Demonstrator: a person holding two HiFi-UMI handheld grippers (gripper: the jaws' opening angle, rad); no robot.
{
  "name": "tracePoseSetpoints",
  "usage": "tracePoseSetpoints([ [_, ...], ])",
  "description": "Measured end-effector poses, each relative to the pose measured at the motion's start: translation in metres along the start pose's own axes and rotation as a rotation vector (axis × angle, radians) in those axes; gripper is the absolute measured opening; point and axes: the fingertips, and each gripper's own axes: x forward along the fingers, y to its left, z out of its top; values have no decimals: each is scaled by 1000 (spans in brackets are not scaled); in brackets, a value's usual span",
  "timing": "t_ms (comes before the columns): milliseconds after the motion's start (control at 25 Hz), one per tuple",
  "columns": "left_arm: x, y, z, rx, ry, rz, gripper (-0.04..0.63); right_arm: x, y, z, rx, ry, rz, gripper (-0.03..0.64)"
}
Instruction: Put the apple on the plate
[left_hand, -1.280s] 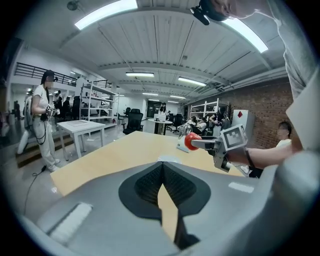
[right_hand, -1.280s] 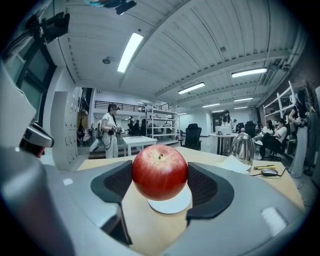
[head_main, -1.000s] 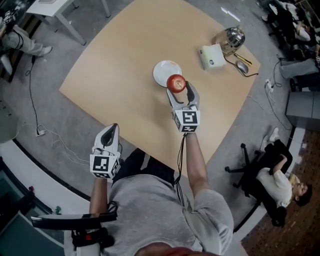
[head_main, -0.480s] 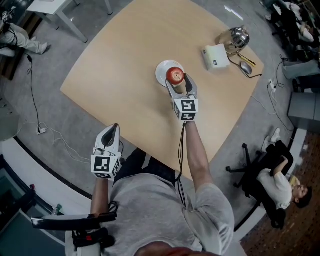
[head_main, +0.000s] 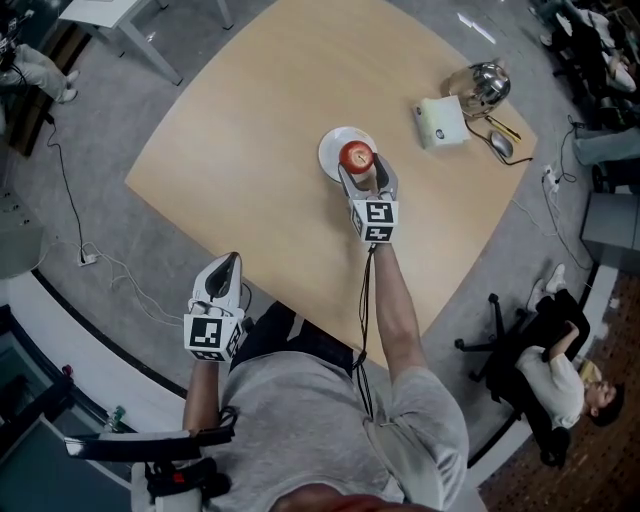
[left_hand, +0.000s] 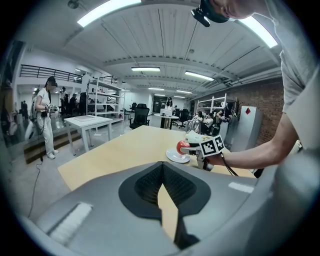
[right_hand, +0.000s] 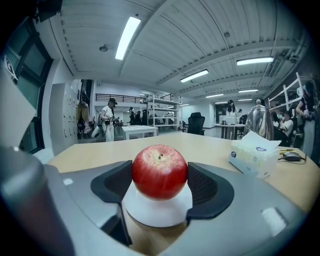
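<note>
The apple (head_main: 356, 156) covers the 3 o'clock side of the plate (head_main: 331, 156), so I cannot tell whether it rests there or hangs just above. My right gripper (head_main: 364, 172) pinches it from 6 o'clock, arm outstretched. My left gripper (head_main: 226, 262), jaws pressed together, hovers off the table (head_main: 250, 150) at 7 o'clock.

No legible text or numbers

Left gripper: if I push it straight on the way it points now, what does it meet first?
Most likely the bare table top, short of the plate and the apple: the left gripper tilts slightly down toward the wood. Depth is hard to judge, though.
</note>
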Motion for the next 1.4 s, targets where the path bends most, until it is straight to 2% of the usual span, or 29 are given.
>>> tracePoseSetpoints([
  [520,8,9,0,-2,16,-1,19,21,0,-18,-1,56,0,351],
  [920,7,11,-1,-1,16,2,20,24,-3,-22,9,56,-17,356],
  [1400,5,14,1,0,2,3,20,20,-5,-23,28,63,-36,425],
])
